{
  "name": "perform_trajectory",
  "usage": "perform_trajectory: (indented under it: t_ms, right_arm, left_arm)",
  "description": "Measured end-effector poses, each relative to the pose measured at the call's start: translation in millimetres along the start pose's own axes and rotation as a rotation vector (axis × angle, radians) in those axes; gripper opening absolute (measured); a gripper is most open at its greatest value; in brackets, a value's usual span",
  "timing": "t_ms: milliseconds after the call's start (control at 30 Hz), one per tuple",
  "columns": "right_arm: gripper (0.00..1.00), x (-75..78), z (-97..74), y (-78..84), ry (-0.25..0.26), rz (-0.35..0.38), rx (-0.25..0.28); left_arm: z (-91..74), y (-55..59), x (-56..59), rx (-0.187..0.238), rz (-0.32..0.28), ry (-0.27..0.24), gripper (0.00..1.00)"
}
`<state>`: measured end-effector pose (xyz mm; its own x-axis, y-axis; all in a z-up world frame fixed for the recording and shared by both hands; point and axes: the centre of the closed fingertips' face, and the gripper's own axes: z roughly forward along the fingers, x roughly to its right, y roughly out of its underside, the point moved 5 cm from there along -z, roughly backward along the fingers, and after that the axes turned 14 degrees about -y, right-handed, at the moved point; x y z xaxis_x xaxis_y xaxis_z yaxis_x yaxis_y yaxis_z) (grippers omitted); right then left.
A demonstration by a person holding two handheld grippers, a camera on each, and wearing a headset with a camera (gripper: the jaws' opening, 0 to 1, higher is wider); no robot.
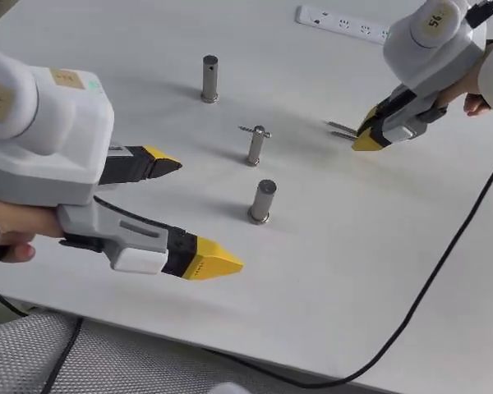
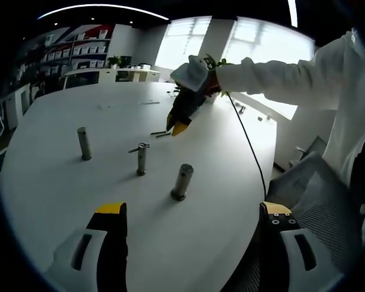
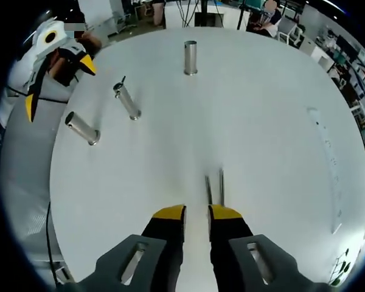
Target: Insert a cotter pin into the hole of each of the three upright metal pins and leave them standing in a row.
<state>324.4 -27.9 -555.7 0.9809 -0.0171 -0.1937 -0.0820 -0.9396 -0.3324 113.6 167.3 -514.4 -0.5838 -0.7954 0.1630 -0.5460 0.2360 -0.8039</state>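
Note:
Three upright metal pins stand in a row on the white table: the far pin [image 1: 209, 78], the middle pin [image 1: 256, 145] with a cotter pin through its top hole, and the near pin [image 1: 263, 201]. Two loose cotter pins [image 1: 340, 128] lie flat at the tips of my right gripper [image 1: 364, 140]. The right gripper view has those cotter pins [image 3: 215, 186] just ahead of the right gripper [image 3: 197, 213], whose jaws stand slightly apart with nothing between them. My left gripper [image 1: 201, 215] hovers wide open, a little short of the near pin [image 2: 182, 181].
A white power strip [image 1: 341, 23] lies at the table's far edge. A black cable [image 1: 444, 271] runs across the right side of the table. A grey mesh chair [image 1: 33, 353] sits below the near edge.

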Motion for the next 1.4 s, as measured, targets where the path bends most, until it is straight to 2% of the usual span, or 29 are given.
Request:
perform_trajectory:
  t_ms: [133,267,367,500,600,800,933,1000,1167,1267,1400]
  right_arm:
    - [0.15,4.7,3.3,1.3,0.001,0.004,-0.008]
    - [0.09,6.9,3.8,0.2,-0.006,0.023,0.012]
    - [0.09,6.8,5.3,2.8,-0.006,0.023,0.004]
    - [0.01,7.4,6.7,6.6,-0.008,0.025,-0.017]
    - [0.00,8.8,5.7,7.1,0.002,0.030,-0.017]
    - [0.00,9.2,7.1,5.8,0.011,-0.001,-0.040]
    - [0.00,4.0,8.5,1.5,0.015,-0.046,-0.077]
    - [0.00,6.6,8.6,3.6,0.014,-0.084,-0.098]
    - [0.00,12.3,9.1,4.5,0.012,-0.083,-0.086]
    - [0.00,12.8,9.7,4.5,0.019,-0.085,-0.080]
    - [0.00,13.9,10.4,3.9,0.029,-0.096,-0.087]
  left_arm:
    - [0.3,0.5,0.0,-0.006,0.005,0.003,0.89]
    - [-1.4,-0.2,-3.9,0.013,-0.030,-0.001,0.88]
    - [-4.3,-1.3,-7.3,0.024,-0.042,-0.011,0.88]
    - [-5.5,-1.7,-9.8,0.029,-0.052,-0.022,0.88]
    - [-5.1,-0.9,-9.4,0.025,-0.053,-0.024,0.88]
    - [-3.3,1.5,-6.9,0.014,-0.048,-0.018,0.87]
    - [-3.1,-2.2,-5.7,0.045,-0.074,-0.013,0.85]
    - [-3.3,-3.2,-5.2,0.053,-0.078,-0.012,0.85]
    - [-1.6,-4.9,0.6,0.053,-0.067,-0.018,0.85]
    - [-0.2,-7.4,8.7,0.052,-0.066,-0.020,0.85]
    - [-0.5,-9.6,11.5,0.050,-0.064,-0.024,0.85]
